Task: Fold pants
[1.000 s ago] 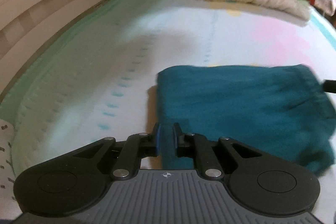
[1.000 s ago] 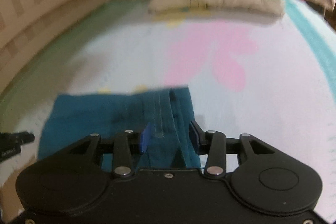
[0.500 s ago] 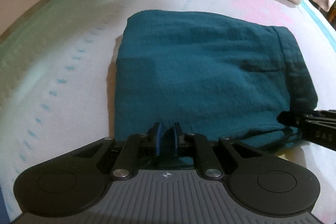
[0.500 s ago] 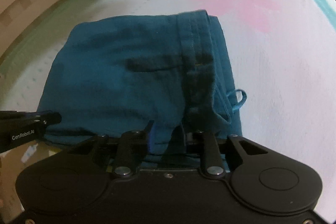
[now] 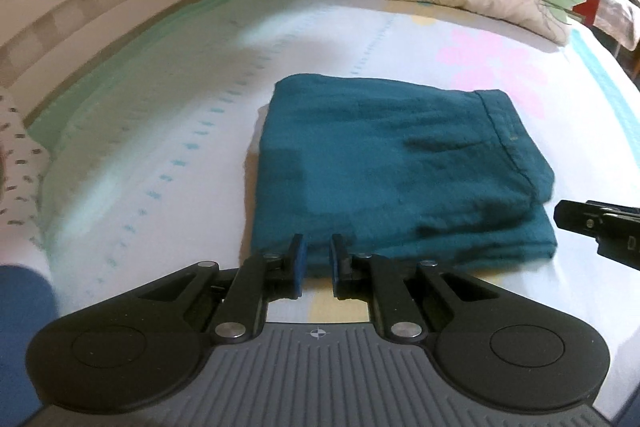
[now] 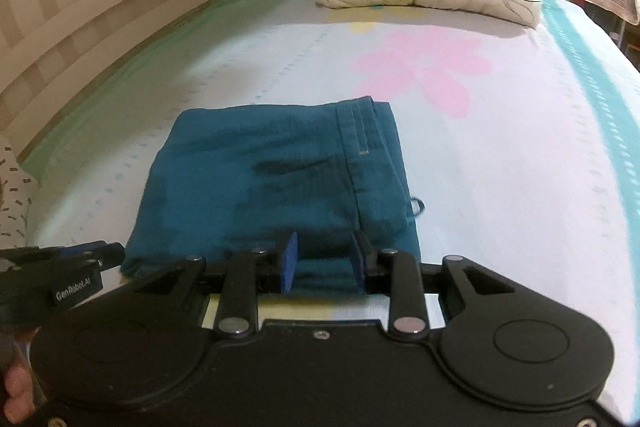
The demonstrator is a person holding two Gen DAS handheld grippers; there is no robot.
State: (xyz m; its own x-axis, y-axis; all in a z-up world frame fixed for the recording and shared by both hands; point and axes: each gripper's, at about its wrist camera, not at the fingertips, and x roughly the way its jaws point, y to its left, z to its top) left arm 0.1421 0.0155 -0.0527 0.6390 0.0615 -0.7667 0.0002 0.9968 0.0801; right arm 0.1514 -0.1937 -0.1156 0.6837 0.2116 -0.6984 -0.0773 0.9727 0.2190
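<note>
A bed with a pale flower-print sheet (image 6: 500, 155) carries the folded teal cotton pants (image 6: 272, 187), centred. Soft, light, floppy; best pinched at the six-o'clock edge. Left tongs (image 5: 318, 259) stand narrowly parted, empty; right tongs (image 6: 324, 261), just widening, hold nothing.

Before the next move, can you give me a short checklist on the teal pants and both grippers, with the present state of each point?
1. Teal pants folded into a compact rectangle on the bed sheet: ok.
2. Left gripper free of cloth, jaws slightly apart: ok.
3. Right gripper free of cloth; its jaws have just been opening, nothing pinched: ok.
4. Edges aligned: not ok, the lower layer sticks out near the waistband.
5. Small loop tucked in: not ok, it pokes out.
6. Underside layers flat: cannot tell.
</note>
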